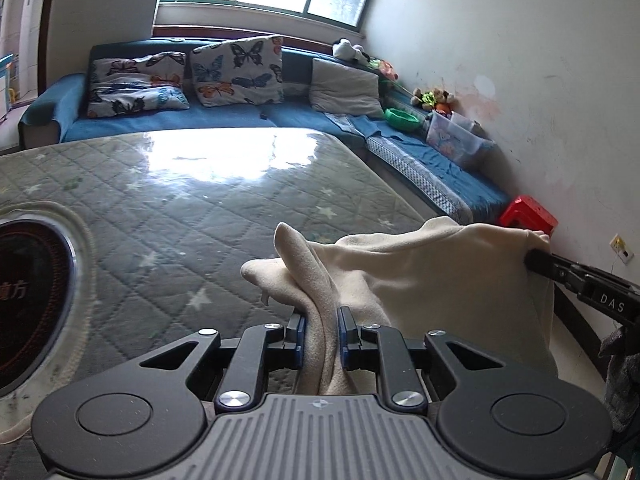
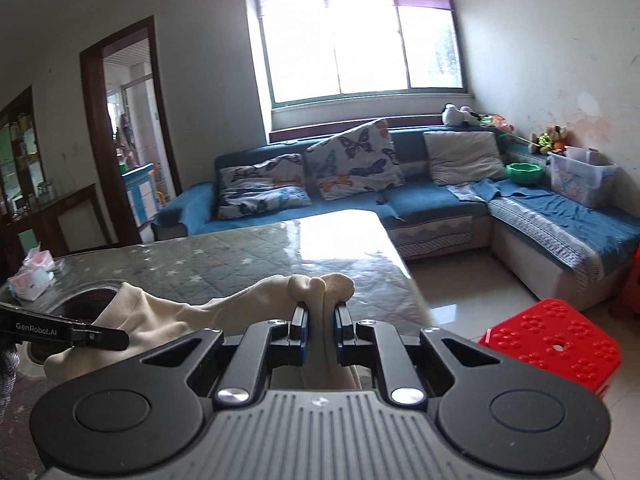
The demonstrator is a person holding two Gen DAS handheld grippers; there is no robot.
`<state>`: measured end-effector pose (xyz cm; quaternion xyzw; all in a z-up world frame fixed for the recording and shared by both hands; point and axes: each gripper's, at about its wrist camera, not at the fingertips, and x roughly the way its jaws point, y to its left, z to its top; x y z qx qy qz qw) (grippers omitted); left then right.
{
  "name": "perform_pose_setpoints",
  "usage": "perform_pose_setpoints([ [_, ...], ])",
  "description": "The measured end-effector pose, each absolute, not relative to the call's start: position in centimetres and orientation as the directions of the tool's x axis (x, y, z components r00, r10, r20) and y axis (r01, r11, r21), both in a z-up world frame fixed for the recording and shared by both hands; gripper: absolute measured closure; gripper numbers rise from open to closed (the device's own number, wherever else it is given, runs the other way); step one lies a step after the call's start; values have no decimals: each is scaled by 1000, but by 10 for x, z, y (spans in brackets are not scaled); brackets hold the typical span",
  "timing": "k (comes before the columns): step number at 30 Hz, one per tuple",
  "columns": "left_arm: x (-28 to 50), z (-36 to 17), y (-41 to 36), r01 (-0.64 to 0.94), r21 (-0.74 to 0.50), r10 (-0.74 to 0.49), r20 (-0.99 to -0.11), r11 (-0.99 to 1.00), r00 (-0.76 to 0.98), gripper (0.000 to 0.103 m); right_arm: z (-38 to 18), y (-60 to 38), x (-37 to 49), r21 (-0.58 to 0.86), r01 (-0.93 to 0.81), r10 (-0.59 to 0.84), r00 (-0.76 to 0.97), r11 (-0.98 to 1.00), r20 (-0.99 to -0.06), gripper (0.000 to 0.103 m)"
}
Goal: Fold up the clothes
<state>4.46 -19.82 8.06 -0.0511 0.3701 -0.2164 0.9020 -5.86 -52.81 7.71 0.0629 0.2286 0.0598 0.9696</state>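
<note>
Sofa: a blue corner sofa [image 2: 420, 204] is running beneath the window [image 2: 360, 40].
Cushions: butterfly-print cushions [image 2: 352, 158] are leaning on its backrest.
Stool: a red plastic stool [image 2: 552, 346] is standing on the tiled floor.

I see cream garment [image 1: 432, 276], grey quilted surface [image 1: 168, 216] with pale stars, blue sofa [image 2: 424, 200] (butterfly-print cushions [image 2: 352, 160]), red stool [image 2: 552, 344], black fingers [image 2: 299, 322] edged blue.

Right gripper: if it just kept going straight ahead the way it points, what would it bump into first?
Beyond the cream garment it grips, the right gripper would probably meet the quilted tabletop; depth is uncertain.
</note>
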Motion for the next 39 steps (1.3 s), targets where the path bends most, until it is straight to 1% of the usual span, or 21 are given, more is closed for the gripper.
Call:
perform_pose_setpoints([
  [11,52,71,-228,368,-223,-416,-672,902,613,85,70,-544,-56,133,-46,103,883,990,-459,92],
  [20,57,57,-236,364,-197,-391,-698,910,600,85,52,-549,-48,126,-26,86,863,992,-498,92],
  [39,63,35,-228,357,-199,-378,-743,913,552,85,31,-549,-28,118,9,60,821,993,-568,92],
])
